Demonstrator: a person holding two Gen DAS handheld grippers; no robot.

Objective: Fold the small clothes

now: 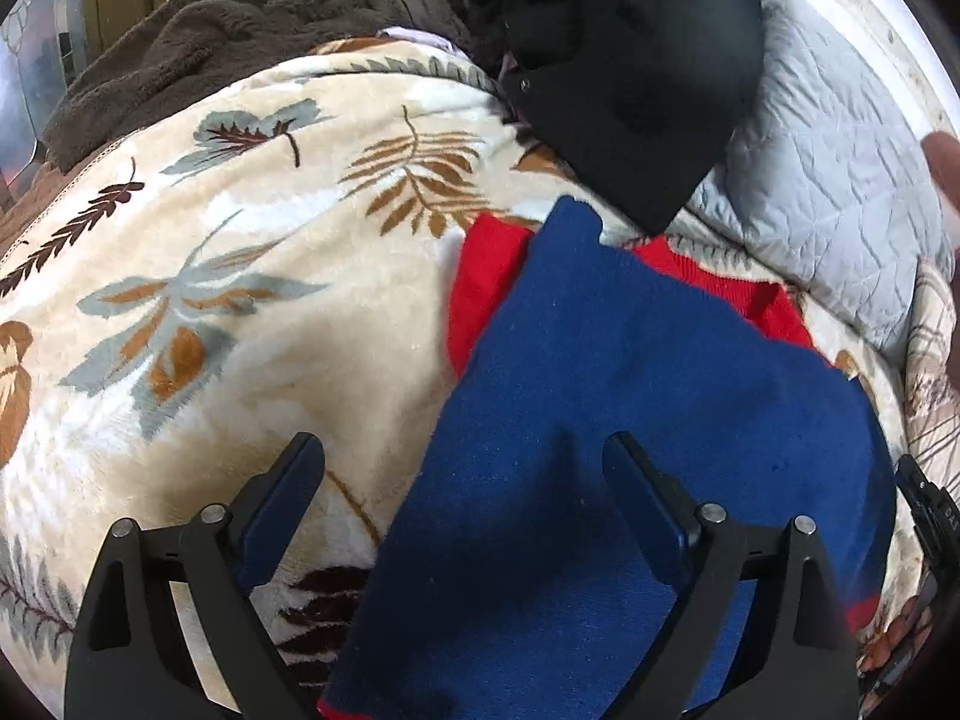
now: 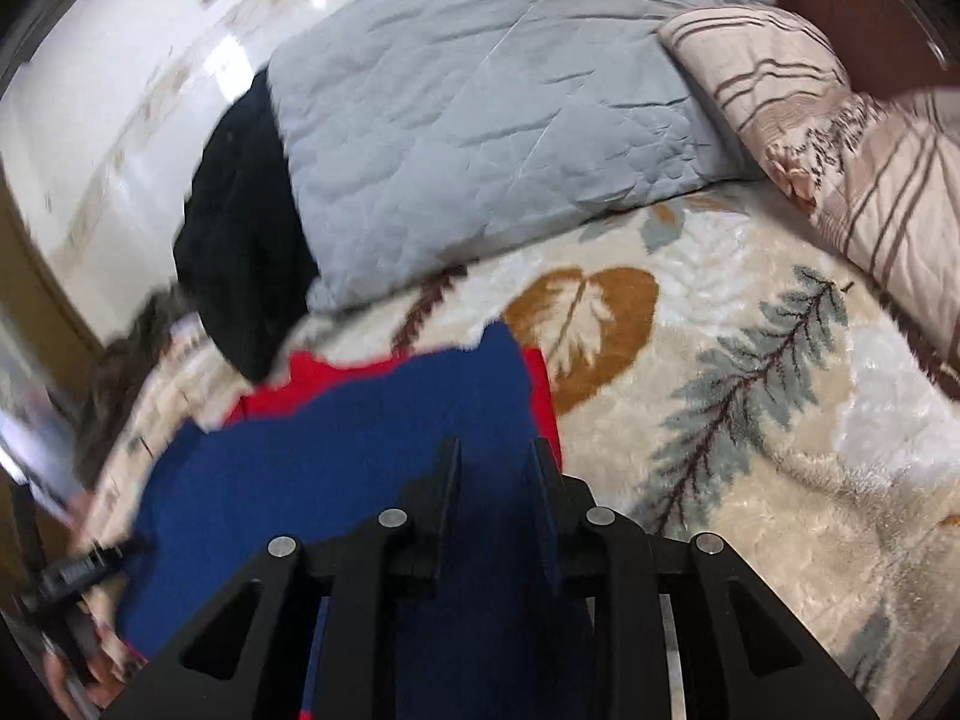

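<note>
A small blue and red knit garment point(image 1: 630, 420) lies on the leaf-patterned blanket point(image 1: 270, 300); the blue part is on top and red edges show beyond it. My left gripper point(image 1: 465, 450) is open, its left finger over the blanket and its right finger over the blue cloth. In the right wrist view the same garment point(image 2: 336, 450) lies under my right gripper point(image 2: 495, 450), whose jaws stand a narrow gap apart over the blue cloth. I cannot tell whether they pinch it. The view is blurred.
A black garment point(image 1: 630, 78) and a brown fleece point(image 1: 210, 42) lie at the far side. A grey quilted pillow point(image 2: 480, 120) and a striped pillow point(image 2: 840, 138) lie beyond the garment. The other gripper shows at the left edge point(image 2: 66, 576).
</note>
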